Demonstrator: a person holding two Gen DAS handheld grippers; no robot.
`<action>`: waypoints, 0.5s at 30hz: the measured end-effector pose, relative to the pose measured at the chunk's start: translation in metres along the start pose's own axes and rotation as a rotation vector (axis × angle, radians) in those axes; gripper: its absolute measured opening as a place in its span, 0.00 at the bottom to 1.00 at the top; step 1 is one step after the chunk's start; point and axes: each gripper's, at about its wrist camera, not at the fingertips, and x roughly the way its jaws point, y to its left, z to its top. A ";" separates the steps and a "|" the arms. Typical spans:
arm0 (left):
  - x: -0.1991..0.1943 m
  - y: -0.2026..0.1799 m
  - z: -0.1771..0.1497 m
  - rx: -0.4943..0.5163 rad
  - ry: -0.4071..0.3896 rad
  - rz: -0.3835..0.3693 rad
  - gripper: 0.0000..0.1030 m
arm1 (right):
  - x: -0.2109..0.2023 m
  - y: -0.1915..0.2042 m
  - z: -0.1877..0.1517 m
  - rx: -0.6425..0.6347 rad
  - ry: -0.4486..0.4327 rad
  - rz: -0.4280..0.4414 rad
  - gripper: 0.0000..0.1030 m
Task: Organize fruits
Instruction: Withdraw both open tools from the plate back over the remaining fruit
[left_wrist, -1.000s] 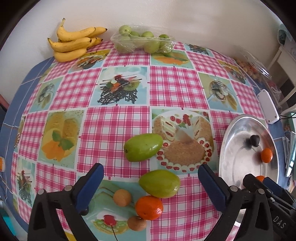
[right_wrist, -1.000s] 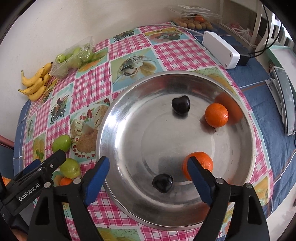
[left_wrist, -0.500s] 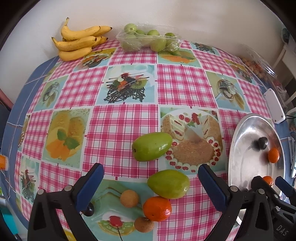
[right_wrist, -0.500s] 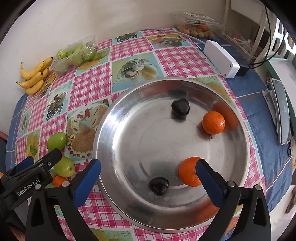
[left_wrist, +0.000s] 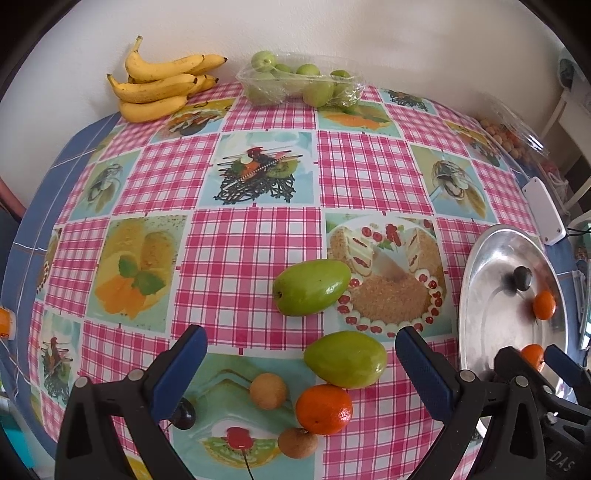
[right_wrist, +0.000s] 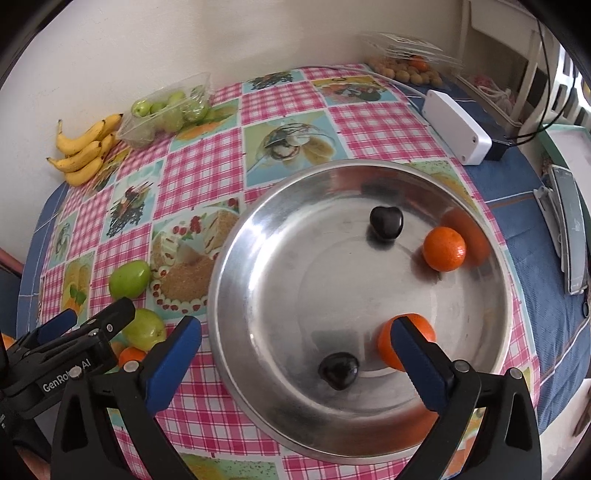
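Observation:
My left gripper (left_wrist: 300, 352) is open and empty above loose fruit on the checked tablecloth: two green mangoes (left_wrist: 312, 287) (left_wrist: 346, 359), an orange (left_wrist: 324, 409), two small brown fruits (left_wrist: 267, 390) (left_wrist: 297, 442) and a dark cherry (left_wrist: 183, 414). My right gripper (right_wrist: 295, 345) is open and empty over the near rim of the steel bowl (right_wrist: 266, 229). The bowl holds two oranges (right_wrist: 443, 248) (right_wrist: 404, 341) and two dark cherries (right_wrist: 386, 223) (right_wrist: 339, 370). The bowl also shows in the left wrist view (left_wrist: 480, 266).
Bananas (left_wrist: 159, 88) and a clear tray of green fruit (left_wrist: 301, 83) lie at the far edge by the wall. A white box (right_wrist: 456, 127) and a clear box of small fruit (right_wrist: 406, 61) sit at the far right. The left gripper (right_wrist: 70, 345) shows beside the bowl.
Both grippers have drawn back and risen a little. The right gripper's jaws have spread wider. No fruit has moved.

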 end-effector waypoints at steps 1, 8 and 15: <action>-0.002 0.001 0.000 -0.001 -0.008 -0.004 1.00 | 0.000 0.001 -0.001 0.000 0.001 0.001 0.99; -0.013 0.017 -0.001 -0.039 -0.066 -0.037 1.00 | 0.002 0.008 -0.005 0.009 0.006 0.024 0.99; -0.021 0.038 -0.003 -0.079 -0.096 -0.052 1.00 | 0.001 0.021 -0.011 0.008 0.012 0.060 0.99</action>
